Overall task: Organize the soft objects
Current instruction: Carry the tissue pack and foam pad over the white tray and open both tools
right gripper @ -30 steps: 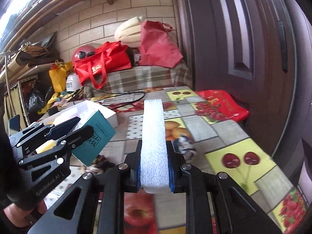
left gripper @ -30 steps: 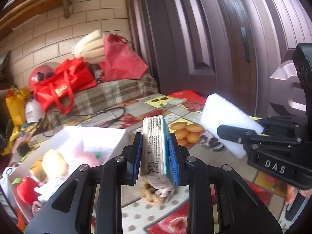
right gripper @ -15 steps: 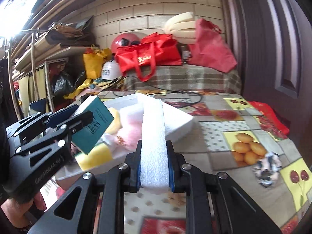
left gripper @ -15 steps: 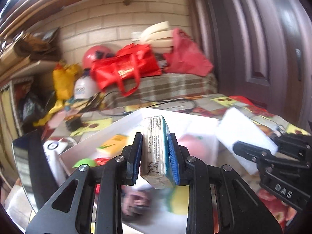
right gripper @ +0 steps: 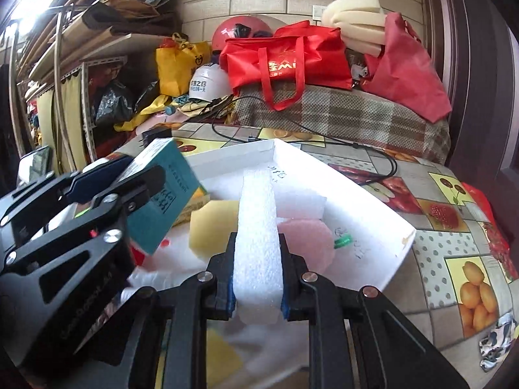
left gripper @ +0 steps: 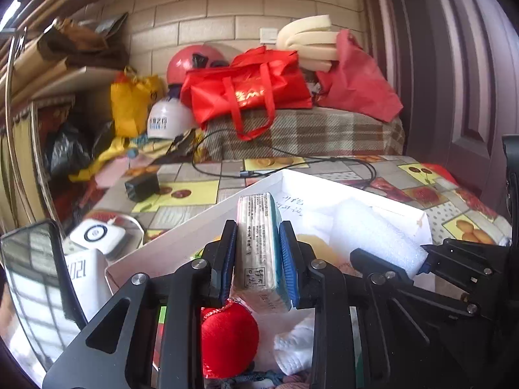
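My left gripper [left gripper: 259, 259] is shut on a teal tissue pack [left gripper: 259, 246] and holds it above the white box [left gripper: 181, 236]. The pack also shows in the right wrist view [right gripper: 162, 191]. My right gripper [right gripper: 258, 275] is shut on a white foam block [right gripper: 258, 227], held over the same white box [right gripper: 356, 194]. The block also shows in the left wrist view [left gripper: 373, 236]. Inside the box lie a red ball [left gripper: 230, 340], a yellow sponge [right gripper: 211, 223], a pink soft piece [right gripper: 308, 236] and white foam [right gripper: 301, 201].
The table has a fruit-print cloth [right gripper: 454, 227]. A black cable [right gripper: 373, 152] and a black adapter [left gripper: 141, 188] lie behind the box. A mirror [left gripper: 32, 278] and a white device [left gripper: 97, 233] stand at the left. Red bags [left gripper: 246, 87] sit on a plaid seat behind.
Both grippers have swung left from the bare tablecloth to over the white box, each still holding its object. The box's contents now lie right below them.
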Demonstrator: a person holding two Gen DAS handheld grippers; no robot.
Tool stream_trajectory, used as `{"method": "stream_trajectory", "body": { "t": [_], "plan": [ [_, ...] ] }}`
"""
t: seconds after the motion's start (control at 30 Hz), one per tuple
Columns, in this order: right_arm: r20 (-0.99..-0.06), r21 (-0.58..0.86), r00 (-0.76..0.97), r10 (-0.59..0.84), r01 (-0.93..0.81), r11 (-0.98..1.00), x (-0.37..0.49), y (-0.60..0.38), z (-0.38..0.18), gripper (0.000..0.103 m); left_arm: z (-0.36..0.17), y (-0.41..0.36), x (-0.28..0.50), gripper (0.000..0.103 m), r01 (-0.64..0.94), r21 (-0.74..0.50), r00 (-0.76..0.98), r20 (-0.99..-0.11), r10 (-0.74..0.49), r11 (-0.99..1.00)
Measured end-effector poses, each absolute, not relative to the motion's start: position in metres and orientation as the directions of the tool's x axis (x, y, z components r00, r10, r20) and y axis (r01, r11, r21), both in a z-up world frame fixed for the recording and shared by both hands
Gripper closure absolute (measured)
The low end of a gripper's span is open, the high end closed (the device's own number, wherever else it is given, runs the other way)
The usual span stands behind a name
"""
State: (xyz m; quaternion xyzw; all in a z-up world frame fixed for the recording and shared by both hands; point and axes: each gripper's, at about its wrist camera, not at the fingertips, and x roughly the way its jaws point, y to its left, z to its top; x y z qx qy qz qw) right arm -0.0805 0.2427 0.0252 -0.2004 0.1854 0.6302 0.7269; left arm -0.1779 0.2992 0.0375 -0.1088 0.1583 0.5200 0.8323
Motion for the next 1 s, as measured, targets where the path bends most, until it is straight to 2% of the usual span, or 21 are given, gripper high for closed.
{"method": "stream_trajectory", "body": {
  "t": [0.17, 0.67, 0.7, 0.77, 0.8, 0.83, 0.87, 0.9, 0.93, 0.97, 1.0],
  "plan": [
    [-0.519, -0.018, 0.126, 0.845, -0.991, 0.136, -0.074, 0.242, 0.026, 0.084, 0.038, 0.3, -0.176, 0.077, -0.9, -0.007, 0.407, -0.373, 0.834, 0.436],
    [-0.491, -0.031, 0.15, 0.858, -0.988, 0.154, -0.076, 0.237, 0.03, 0.081, 0.04, 0.293, -0.173, 0.077, -0.909, 0.013, 0.386, -0.353, 0.852, 0.417],
    [-0.492, -0.033, 0.152, 0.857, -0.987, 0.156, -0.076, 0.238, 0.03, 0.078, 0.04, 0.292, -0.173, 0.077, -0.909, 0.013, 0.386, -0.349, 0.854, 0.417],
    [-0.488, -0.036, 0.165, 0.857, -0.985, 0.17, -0.076, 0.238, 0.031, 0.044, 0.041, 0.291, -0.174, 0.077, -0.913, 0.008, 0.381, -0.341, 0.86, 0.408],
    [-0.488, -0.035, 0.185, 0.853, -0.981, 0.193, -0.074, 0.238, 0.031, 0.036, 0.041, 0.291, -0.177, 0.077, -0.916, -0.006, 0.381, -0.333, 0.863, 0.402],
    [-0.491, -0.022, 0.192, 0.85, -0.978, 0.208, -0.07, 0.238, 0.031, 0.022, 0.042, 0.291, -0.18, 0.072, -0.918, -0.017, 0.38, -0.328, 0.865, 0.396],
    [-0.492, -0.01, 0.192, 0.849, -0.977, 0.214, -0.068, 0.238, 0.031, 0.016, 0.043, 0.29, -0.182, 0.064, -0.92, -0.027, 0.377, -0.322, 0.868, 0.39],
    [-0.489, -0.003, 0.189, 0.852, -0.977, 0.215, -0.067, 0.237, 0.031, 0.016, 0.043, 0.289, -0.185, 0.059, -0.926, -0.034, 0.366, -0.313, 0.876, 0.375],
    [-0.479, -0.002, 0.188, 0.857, -0.977, 0.214, -0.067, 0.235, 0.032, 0.015, 0.044, 0.287, -0.188, 0.045, -0.932, -0.041, 0.354, -0.301, 0.885, 0.359],
    [-0.467, -0.007, 0.191, 0.863, -0.977, 0.212, -0.069, 0.233, 0.034, 0.012, 0.045, 0.286, -0.191, 0.027, -0.937, -0.05, 0.346, -0.286, 0.894, 0.346],
    [-0.458, -0.015, 0.194, 0.868, -0.978, 0.21, -0.071, 0.232, 0.034, 0.007, 0.046, 0.283, -0.195, 0.017, -0.938, -0.061, 0.344, -0.269, 0.9, 0.34]
  ]
}}
